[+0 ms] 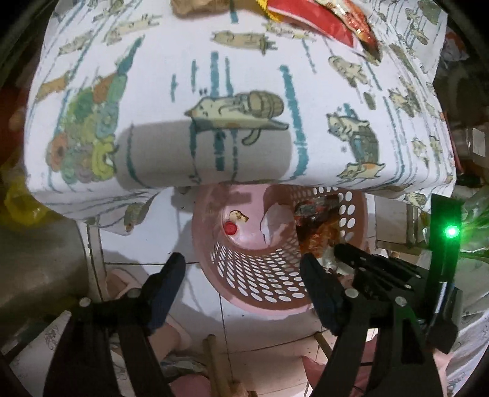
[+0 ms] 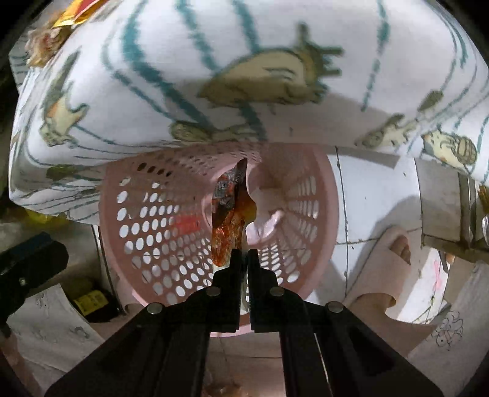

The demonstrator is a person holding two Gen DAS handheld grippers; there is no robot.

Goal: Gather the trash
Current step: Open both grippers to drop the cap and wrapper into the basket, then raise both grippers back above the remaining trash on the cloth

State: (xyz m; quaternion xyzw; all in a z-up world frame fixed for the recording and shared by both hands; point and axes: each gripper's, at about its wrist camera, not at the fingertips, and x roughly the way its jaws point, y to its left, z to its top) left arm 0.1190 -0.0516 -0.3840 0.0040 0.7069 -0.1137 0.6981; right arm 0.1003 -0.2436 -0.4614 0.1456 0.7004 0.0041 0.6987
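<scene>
Perforated pink plastic basket (image 2: 159, 232), glossy wrapper (image 2: 227, 232)

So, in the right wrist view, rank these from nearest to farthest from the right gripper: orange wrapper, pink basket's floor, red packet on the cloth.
1. Orange wrapper, right at the right gripper jaws.
2. Pink basket floor, below, deeper inside.
3. Red packet, far upper left on the cloth.

A pink perforated basket (image 2: 159, 232) stood on the white tiled floor, partly under the edge of a cartoon-printed cloth (image 1: 244, 91). A crinkled orange-red wrapper (image 2: 227, 226) hung upright inside it, pinched at its lower end by the right gripper (image 2: 243, 259). At the bottom lay a red bottle cap (image 1: 230, 228) and a crumpled white scrap (image 1: 270, 224). A red snack packet (image 1: 324, 18) lay on the cloth.
</scene>
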